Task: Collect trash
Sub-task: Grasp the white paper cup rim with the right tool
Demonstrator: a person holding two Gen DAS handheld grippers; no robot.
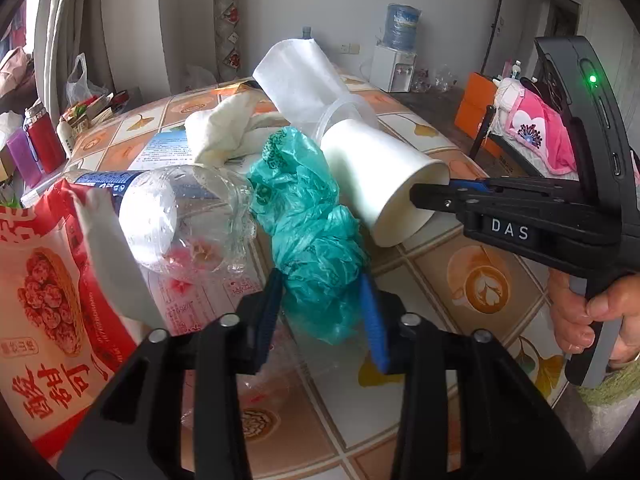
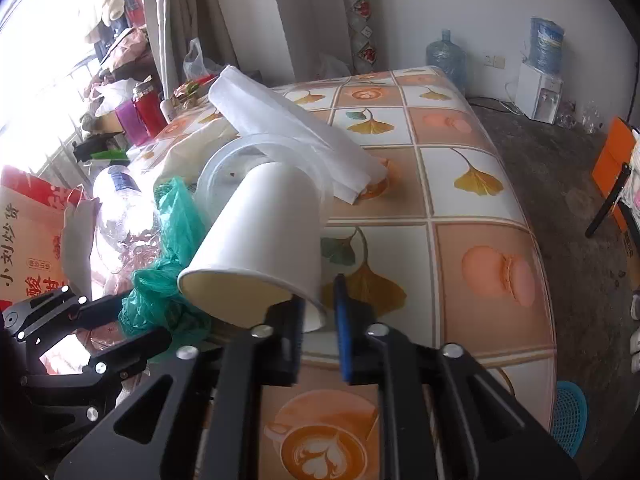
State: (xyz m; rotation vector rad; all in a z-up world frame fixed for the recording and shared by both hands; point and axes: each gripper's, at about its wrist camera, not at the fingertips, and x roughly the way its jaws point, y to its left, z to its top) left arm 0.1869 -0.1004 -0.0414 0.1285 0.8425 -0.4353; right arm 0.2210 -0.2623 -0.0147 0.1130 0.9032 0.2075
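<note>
A crumpled green plastic bag (image 1: 308, 232) lies on the table between the blue pads of my left gripper (image 1: 322, 312), which press it from both sides. A white paper cup (image 1: 372, 172) lies on its side to the right of the bag, mouth towards me. My right gripper (image 2: 318, 312) is shut on the cup's rim (image 2: 312, 300), one finger inside the mouth and one outside. In the left wrist view the right gripper (image 1: 416, 194) reaches in from the right to the cup's mouth. The green bag (image 2: 168, 300) touches the cup's left side.
A clear empty bottle (image 1: 180, 220) lies left of the bag, beside a red snack package (image 1: 40, 280). Behind are a white cloth (image 1: 224, 128), a folded white sheet (image 1: 300, 76) and a clear plastic tub (image 2: 240, 160). The table's patterned cloth (image 2: 460, 240) extends right; a blue basket (image 2: 570, 420) stands on the floor.
</note>
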